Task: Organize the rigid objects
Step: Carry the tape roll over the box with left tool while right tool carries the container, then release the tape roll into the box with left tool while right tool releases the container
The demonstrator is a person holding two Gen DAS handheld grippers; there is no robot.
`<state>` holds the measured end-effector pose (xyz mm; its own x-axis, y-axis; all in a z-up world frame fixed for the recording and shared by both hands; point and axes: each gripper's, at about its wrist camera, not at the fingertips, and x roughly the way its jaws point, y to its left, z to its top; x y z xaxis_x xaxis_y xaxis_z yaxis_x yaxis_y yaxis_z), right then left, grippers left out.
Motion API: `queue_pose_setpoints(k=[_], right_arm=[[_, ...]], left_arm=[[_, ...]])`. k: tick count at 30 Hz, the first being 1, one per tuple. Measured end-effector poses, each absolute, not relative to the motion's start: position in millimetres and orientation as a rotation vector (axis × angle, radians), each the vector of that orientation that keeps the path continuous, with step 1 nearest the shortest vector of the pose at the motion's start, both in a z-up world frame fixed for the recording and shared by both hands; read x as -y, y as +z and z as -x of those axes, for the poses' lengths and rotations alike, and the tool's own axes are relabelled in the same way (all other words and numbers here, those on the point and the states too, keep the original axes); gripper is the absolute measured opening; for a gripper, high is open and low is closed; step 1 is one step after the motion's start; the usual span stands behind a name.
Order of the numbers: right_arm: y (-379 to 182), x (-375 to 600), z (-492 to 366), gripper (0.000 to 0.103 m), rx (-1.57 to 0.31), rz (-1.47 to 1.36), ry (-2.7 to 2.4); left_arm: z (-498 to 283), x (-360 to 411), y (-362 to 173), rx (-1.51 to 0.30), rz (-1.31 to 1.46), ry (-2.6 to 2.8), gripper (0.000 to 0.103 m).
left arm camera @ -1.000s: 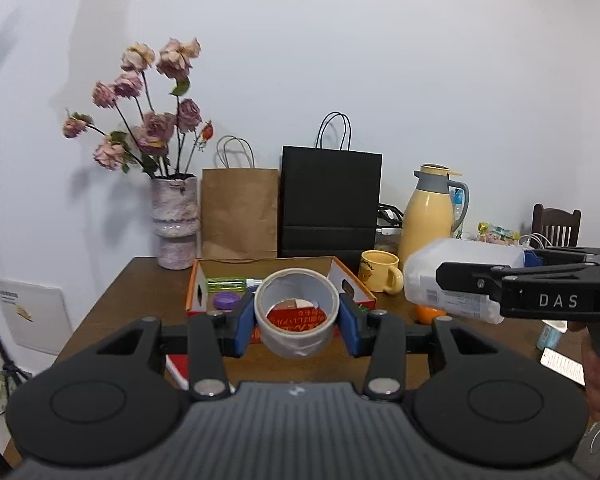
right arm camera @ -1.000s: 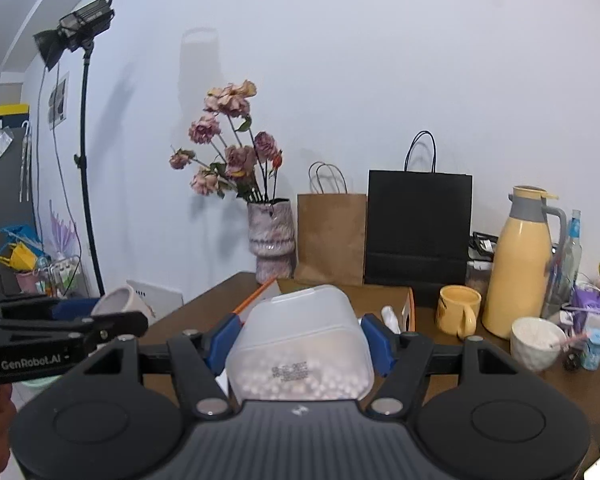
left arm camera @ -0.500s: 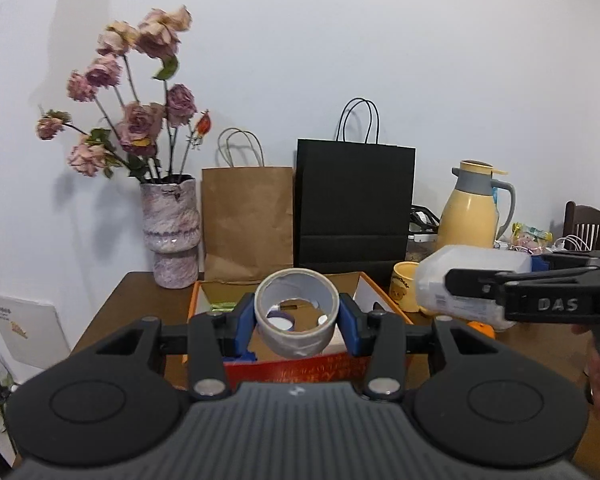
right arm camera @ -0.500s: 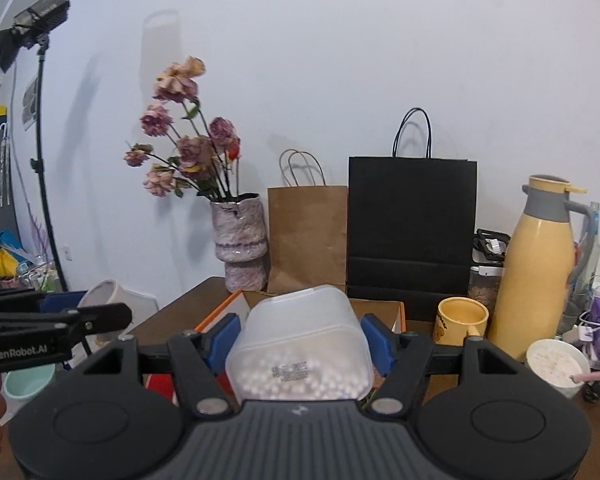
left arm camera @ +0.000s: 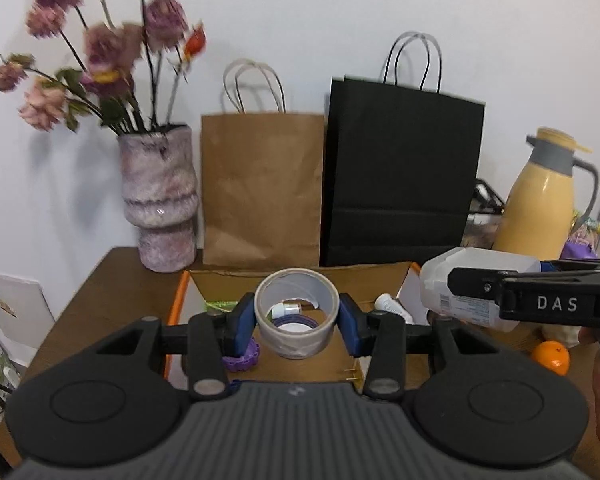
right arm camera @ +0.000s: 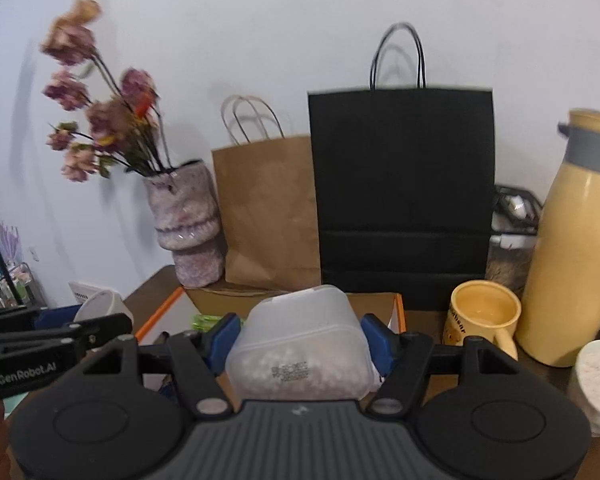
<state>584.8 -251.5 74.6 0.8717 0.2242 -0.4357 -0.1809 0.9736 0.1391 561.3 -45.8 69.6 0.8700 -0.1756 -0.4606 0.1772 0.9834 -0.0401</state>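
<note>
- Both hand-held grippers have travelled forward over the brown wooden table [left arm camera: 112,280] since the earlier frames; the orange-rimmed open cardboard box [left arm camera: 364,274], once well ahead, now lies right under their tips.
- Left gripper [left arm camera: 296,316] stays clamped on the grey roll of tape [left arm camera: 296,334], which hangs above the box's near edge, over a purple ring [left arm camera: 242,356] inside.
- Right gripper [right arm camera: 298,340] stays clamped on the translucent plastic tub of white beads [right arm camera: 300,354], poised above the box's right side.
- Judging from this, both items are ready to lower and release; clearing the small white bottle [left arm camera: 388,304] already in the box matters.
</note>
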Motion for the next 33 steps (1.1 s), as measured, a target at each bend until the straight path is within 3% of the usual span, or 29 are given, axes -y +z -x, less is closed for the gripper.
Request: queue_pose_setpoints(k=[8,18,26,27,30,31,32,33], right_arm=[[47.8,247.6,-662.6,0.066,-0.707,-0.064,0.232],[1.1,230.4,-705.2,0.066,-0.946,0.099,0.154],[-14.4,233.1,-723.1,0.065,-1.092,0.005,0.172],[-14.9,232.4,-724.3,0.065,-1.099,0.005,0.165],[-16.0,228.2,-724.9,0.068,-1.108,0.027,0.146],[-15.1,228.1,-724.9,0.074,-1.104,0.020,0.146],[-12.8,228.2,-724.6,0.083,-1.098,0.008,0.151],[-10.5,227.7,-722.3,0.085,-1.089,0.001,0.156]], left_arm=[[-656.8,52.4,29.2,-0.838,0.046,-0.224,0.044],[-698.6,75.7,-10.7,-1.055,-0.053,-0.204,0.044],[-723.9,71.7,-39.0,-1.228,-0.044,-0.148,0.045],[-724.8,70.8,-40.4,-1.237,-0.040,-0.138,0.047],[-724.9,68.1,-38.6,-1.241,-0.035,-0.120,0.069],[-724.4,67.0,-36.4,-1.235,-0.035,-0.112,0.077],[-722.9,66.1,-33.1,-1.225,-0.036,-0.107,0.078],[-722.3,64.8,-29.5,-1.222,-0.037,-0.103,0.079]])
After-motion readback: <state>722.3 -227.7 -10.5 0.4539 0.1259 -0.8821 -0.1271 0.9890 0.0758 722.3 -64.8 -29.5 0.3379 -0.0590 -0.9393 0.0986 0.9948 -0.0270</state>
